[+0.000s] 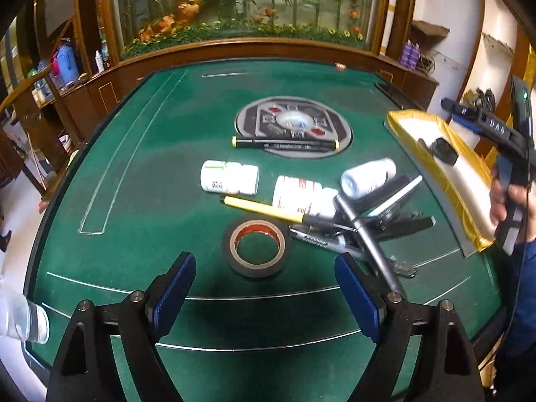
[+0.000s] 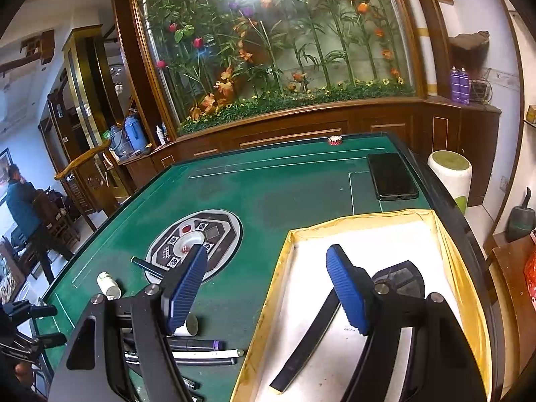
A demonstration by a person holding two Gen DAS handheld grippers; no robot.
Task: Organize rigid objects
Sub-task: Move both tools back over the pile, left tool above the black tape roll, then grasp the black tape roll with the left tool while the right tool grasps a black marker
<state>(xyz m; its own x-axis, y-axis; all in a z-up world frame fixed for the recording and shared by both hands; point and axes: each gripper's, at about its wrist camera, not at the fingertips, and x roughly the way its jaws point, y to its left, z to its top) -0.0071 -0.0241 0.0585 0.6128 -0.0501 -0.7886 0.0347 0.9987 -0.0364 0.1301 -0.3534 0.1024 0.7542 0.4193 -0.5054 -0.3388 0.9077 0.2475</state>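
Left hand-held gripper [image 1: 264, 296] wide open, nothing btwn pads, hovering just short of the tape roll [image 1: 256, 248] on green worktop [image 1: 150, 174]. Bottles [image 1: 229, 178], pens beyond the roll. Right hand-held gripper [image 2: 268, 288] open, empty, over yellow-rimmed tray [image 2: 455, 254], right of the roll.

White letters reading "DAG" stand on the black body of the handheld gripper [image 1: 487, 125] at the right edge of the left wrist view; the white pill bottles with printed labels [image 1: 229, 178] on the green felt table [image 1: 150, 167], and the black marker pen with white print [image 1: 310, 239] at lower centre, carry lettering too blurred to read; in the right wrist view, markings on the round grey control panel [image 2: 194, 244] set in the table cannot be made out.
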